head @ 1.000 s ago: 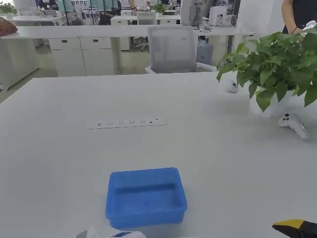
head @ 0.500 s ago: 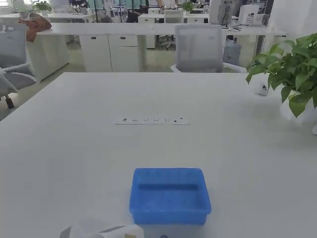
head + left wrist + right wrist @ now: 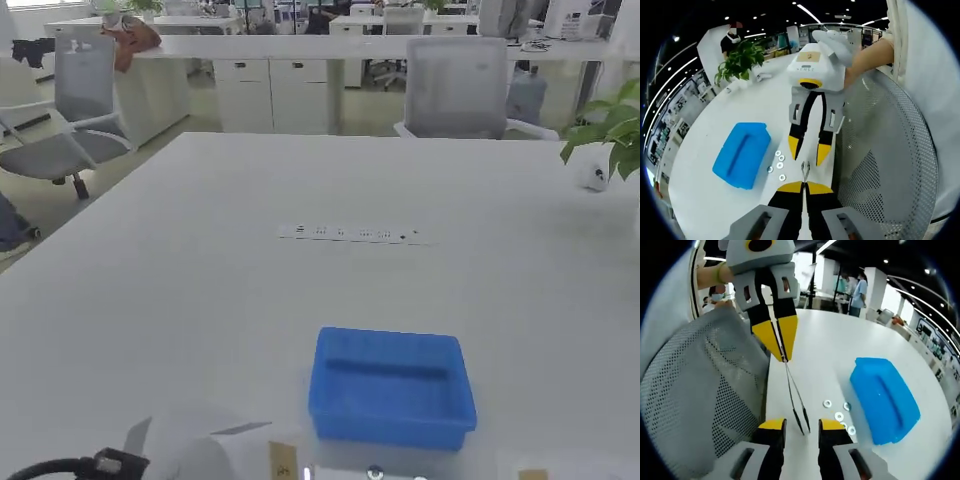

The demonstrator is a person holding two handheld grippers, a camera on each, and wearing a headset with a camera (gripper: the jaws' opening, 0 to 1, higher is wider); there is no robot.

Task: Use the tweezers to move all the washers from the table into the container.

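The blue container (image 3: 390, 385) stands on the white table (image 3: 200, 280) near its front edge. Several washers (image 3: 839, 416) lie on the table beside the container (image 3: 885, 400); the washers (image 3: 777, 164) are close to the container (image 3: 742, 152). My left gripper (image 3: 783, 357) is shut on the back end of the tweezers (image 3: 792, 392). From it the thin legs of the tweezers run down to my right gripper (image 3: 802, 426), which is open with the tweezer tips between its fingers. In the left gripper view my left gripper (image 3: 805, 187) holds the tweezers (image 3: 805, 170), with my right gripper (image 3: 807, 150) facing it, open.
A grey mesh chair back (image 3: 890, 165) is right beside both grippers, and the same chair back (image 3: 705, 390) is at the left. A power strip (image 3: 350, 234) lies mid-table. A potted plant (image 3: 740, 60) stands at the far end. Office chairs (image 3: 460, 90) and people are beyond.
The head camera has turned left, so the container and plant sit further right in the picture. Nothing on the table has visibly moved.
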